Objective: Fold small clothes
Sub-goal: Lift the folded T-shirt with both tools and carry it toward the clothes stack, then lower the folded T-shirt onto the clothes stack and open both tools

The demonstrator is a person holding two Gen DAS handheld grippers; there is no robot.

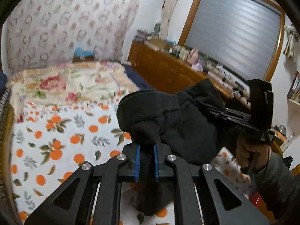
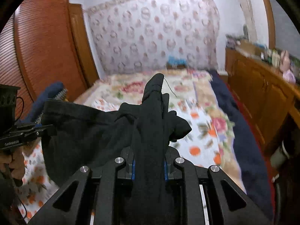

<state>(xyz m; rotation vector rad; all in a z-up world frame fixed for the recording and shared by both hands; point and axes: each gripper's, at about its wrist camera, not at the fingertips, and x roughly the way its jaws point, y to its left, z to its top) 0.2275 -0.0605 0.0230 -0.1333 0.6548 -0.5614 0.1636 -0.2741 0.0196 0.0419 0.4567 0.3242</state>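
A small black garment [image 1: 168,116] hangs in the air above the bed, stretched between both grippers. My left gripper [image 1: 147,161] is shut on one bunched edge of it between its blue pads. My right gripper [image 2: 149,165] is shut on another edge, and black cloth [image 2: 150,123] drapes over its fingers and hides the tips. The right gripper also shows at the right of the left wrist view [image 1: 225,112]. The left gripper shows at the left of the right wrist view [image 2: 43,129], gripping the garment's far corner [image 2: 56,110].
The bed has an orange-print sheet [image 1: 56,140] and a floral quilt [image 1: 65,86] further back. A wooden cabinet [image 1: 165,71] with clutter on top runs along the right. A wooden wardrobe [image 2: 43,46] stands on the left. A dark blue blanket [image 2: 243,131] lies along the bed's right edge.
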